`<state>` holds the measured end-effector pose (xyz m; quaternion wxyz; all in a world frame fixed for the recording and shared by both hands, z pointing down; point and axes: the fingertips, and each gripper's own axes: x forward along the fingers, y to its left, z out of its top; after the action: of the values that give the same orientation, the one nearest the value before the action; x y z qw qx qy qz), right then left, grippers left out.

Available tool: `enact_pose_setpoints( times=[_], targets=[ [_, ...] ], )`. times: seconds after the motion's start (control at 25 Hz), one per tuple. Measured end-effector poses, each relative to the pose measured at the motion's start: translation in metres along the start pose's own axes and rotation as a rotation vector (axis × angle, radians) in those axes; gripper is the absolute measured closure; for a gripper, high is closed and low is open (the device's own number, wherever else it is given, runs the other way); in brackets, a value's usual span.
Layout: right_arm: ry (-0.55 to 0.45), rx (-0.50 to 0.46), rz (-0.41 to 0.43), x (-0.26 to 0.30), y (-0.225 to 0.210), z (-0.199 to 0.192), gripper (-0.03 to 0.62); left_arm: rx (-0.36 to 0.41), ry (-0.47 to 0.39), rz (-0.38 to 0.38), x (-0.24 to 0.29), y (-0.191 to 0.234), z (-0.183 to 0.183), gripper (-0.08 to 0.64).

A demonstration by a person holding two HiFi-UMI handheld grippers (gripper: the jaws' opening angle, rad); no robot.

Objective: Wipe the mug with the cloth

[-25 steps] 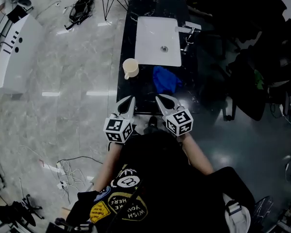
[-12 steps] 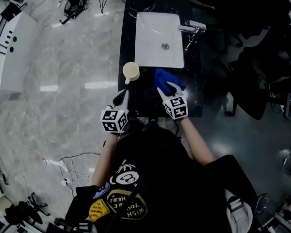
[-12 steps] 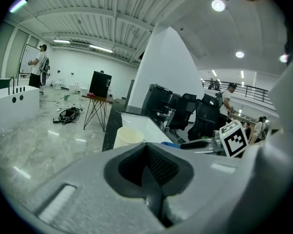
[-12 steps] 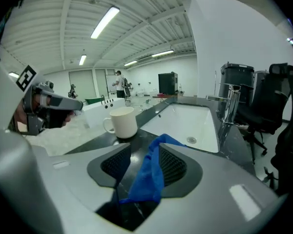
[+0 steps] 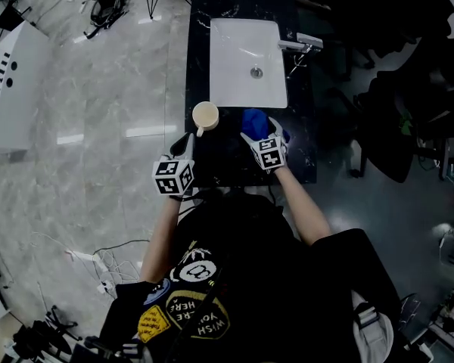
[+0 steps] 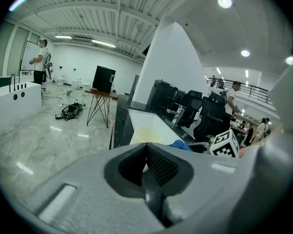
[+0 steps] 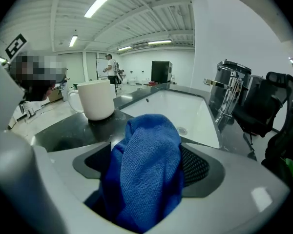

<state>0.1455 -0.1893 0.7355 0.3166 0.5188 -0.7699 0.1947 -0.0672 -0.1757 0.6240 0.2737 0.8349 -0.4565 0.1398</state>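
From above, the cream mug [image 5: 205, 116] stood on the black counter [image 5: 227, 161] at the near left corner of the white sink [image 5: 242, 51]. The blue cloth [image 5: 254, 119] lay just right of it, under the right gripper [image 5: 262, 132]. The left gripper [image 5: 185, 144] hung near the mug.

The left gripper view showed its jaws pressed together, empty.

The right gripper view showed its jaws opening wide, with the cloth bunched between them.
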Motion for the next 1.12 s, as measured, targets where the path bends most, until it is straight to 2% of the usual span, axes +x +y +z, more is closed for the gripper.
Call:
enact_pose_setpoints(
  times=[0.04,0.08,0.12,0.16,0.28,0.36,0.48,0.6,0.72,0.84,0.96,1.04,1.12],
  targets=[
    [-0.001,-0.015,0.004,0.000,0.002,0.001,0.157,-0.005,0.002,0.003,0.002,0.004,0.000,0.555],
    [0.003,-0.042,-0.002,-0.002,0.002,0.002,0.223,-0.011,0.004,0.006,0.005,0.007,-0.001,0.555],
    [0.010,-0.075,-0.013,-0.003,0.003,0.002,0.378,-0.016,0.004,0.009,0.008,0.011,-0.001,0.555],
    [0.019,-0.100,-0.015,-0.005,0.004,0.002,0.422,-0.021,0.005,0.013,0.011,0.014,0.000,0.555],
    [0.022,-0.079,0.096,-0.008,0.024,0.004,0.443,-0.036,0.023,0.046,0.026,0.032,0.001,0.555],
    [-0.024,-0.072,0.154,-0.011,0.039,0.019,0.451,-0.054,0.056,0.077,0.041,0.045,0.003,0.555],
    [-0.090,-0.070,0.155,-0.005,0.048,0.049,0.451,-0.048,0.100,0.083,0.063,0.054,0.001,0.555],
    [-0.096,-0.091,0.151,0.010,0.053,0.073,0.449,0.010,0.154,0.058,0.079,0.052,-0.008,0.555],
    [-0.100,-0.162,0.181,0.016,0.067,0.084,0.451,0.047,0.162,0.040,0.084,0.046,-0.009,0.557],
    [-0.085,-0.258,0.220,0.009,0.086,0.070,0.453,0.010,0.149,0.037,0.084,0.043,-0.009,0.557],
    [-0.068,-0.307,0.292,-0.001,0.110,0.051,0.453,0.002,0.142,0.044,0.083,0.042,-0.012,0.557],
    [-0.072,-0.366,0.357,-0.012,0.129,0.046,0.453,-0.002,0.150,0.041,0.082,0.041,-0.017,0.557],
    [-0.080,-0.412,0.381,-0.019,0.134,0.043,0.453,-0.015,0.172,0.034,0.082,0.042,-0.026,0.556]
  ],
)
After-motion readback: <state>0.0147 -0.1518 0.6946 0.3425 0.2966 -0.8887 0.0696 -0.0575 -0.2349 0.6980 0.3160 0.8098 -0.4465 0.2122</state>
